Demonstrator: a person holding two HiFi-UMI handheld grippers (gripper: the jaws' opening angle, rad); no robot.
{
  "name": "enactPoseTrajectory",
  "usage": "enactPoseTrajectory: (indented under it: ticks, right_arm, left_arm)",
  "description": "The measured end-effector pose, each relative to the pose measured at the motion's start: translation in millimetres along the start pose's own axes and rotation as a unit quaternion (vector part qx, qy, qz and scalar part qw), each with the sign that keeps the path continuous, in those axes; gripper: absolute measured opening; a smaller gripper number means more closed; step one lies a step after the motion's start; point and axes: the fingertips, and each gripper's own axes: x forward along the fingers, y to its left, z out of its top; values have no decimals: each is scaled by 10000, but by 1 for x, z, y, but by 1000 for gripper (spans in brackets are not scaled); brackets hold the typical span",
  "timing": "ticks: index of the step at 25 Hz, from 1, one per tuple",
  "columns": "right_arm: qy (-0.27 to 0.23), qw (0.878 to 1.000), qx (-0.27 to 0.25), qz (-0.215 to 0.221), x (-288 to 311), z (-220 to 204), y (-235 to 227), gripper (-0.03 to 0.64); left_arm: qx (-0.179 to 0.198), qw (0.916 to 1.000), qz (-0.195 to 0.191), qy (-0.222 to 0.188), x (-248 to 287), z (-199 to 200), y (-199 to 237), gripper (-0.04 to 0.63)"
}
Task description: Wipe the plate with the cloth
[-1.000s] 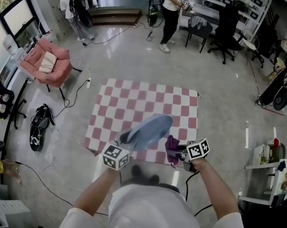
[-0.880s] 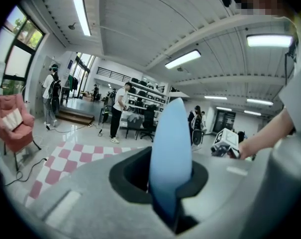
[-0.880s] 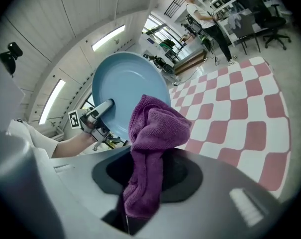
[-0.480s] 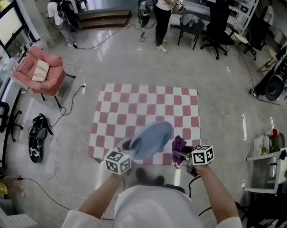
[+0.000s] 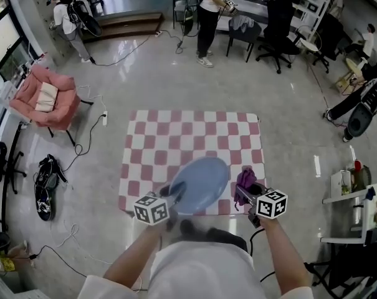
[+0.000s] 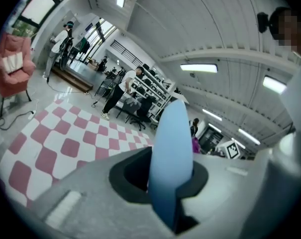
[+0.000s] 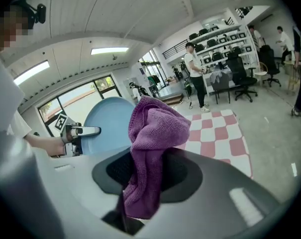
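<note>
Plate [image 5: 200, 184] swings round since a second ago, its blue face now showing wider and rounder to the head view, above the near edge of the checkered mat [image 5: 194, 136]. Left gripper [image 5: 168, 195] has its jaws clamped on the plate's rim at the mat's near-left corner, and its own view shows the plate edge-on, standing upright between them. Right gripper [image 5: 250, 195] is closed on the purple cloth [image 5: 245, 182], which bunches up above the jaws over the mat's near-right corner. Cloth and plate sit just beside each other, with a sliver of mat showing between them. Off to the mat's left, well apart, a pink armchair [image 5: 42, 98] holds a cream cushion [image 5: 46, 96] in its seat.
</note>
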Motion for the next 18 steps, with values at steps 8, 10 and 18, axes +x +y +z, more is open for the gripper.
enactPoseTrajectory:
  ticks: [8,10,18]
  right_arm:
    - [-192,9982,-416,-394,-7,2,-2,135]
    - [-231,9979,-457,-390,-8,6,-5,135]
    - [-357,9959,-656,-501,-19,24,-21,135]
  left_arm:
    - [-1041,9942,-271,88,-2,-14,2,55]
    - [-1093,9936,-266,98,0,-15,1,55]
    - [-1513,9880,-293,64,9,-15,-8,55]
